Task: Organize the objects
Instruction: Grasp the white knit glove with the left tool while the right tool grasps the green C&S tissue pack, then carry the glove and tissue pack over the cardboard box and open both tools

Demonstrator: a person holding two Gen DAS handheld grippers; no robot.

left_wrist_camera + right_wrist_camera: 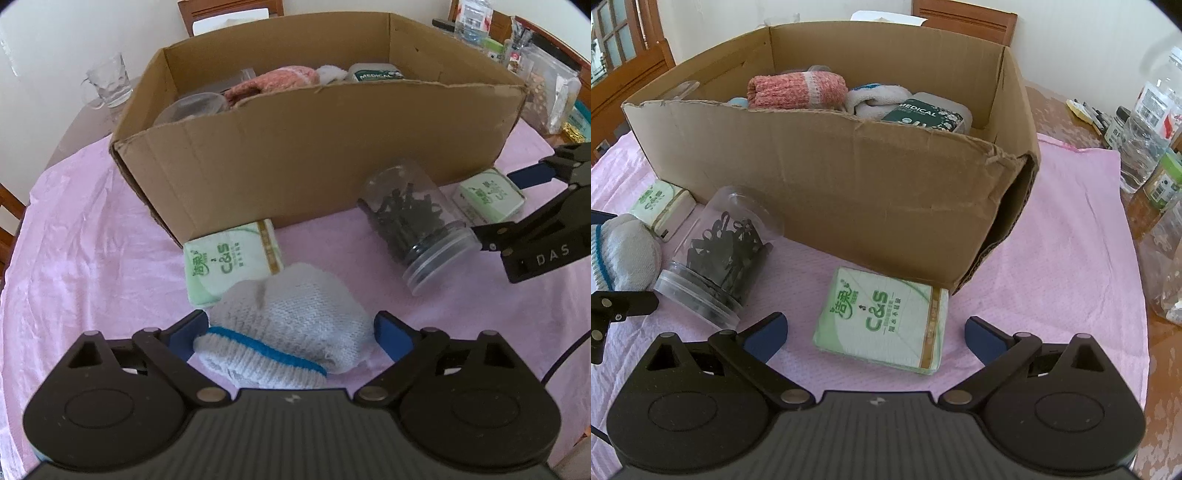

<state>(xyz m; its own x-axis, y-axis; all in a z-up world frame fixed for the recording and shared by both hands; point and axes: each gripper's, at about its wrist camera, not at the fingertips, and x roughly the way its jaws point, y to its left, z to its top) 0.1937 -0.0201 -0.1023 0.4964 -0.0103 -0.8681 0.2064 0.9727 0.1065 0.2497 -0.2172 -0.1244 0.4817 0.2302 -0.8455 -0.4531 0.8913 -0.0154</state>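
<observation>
Your left gripper (290,328) is spread wide — the white ribbed knit sock with blue band (284,321) lies between its fingers, ungrasped. Your right gripper (875,328) also gapes — the flat green-and-white tissue packet (882,321) just ahead on pink cloth (1052,258).

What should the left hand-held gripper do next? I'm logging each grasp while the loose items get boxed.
Probably close. The left hand-held gripper is open, its blue fingers on either side of the white rolled sock, which lies on the pink cloth. Then lift it toward the cardboard box.
</observation>
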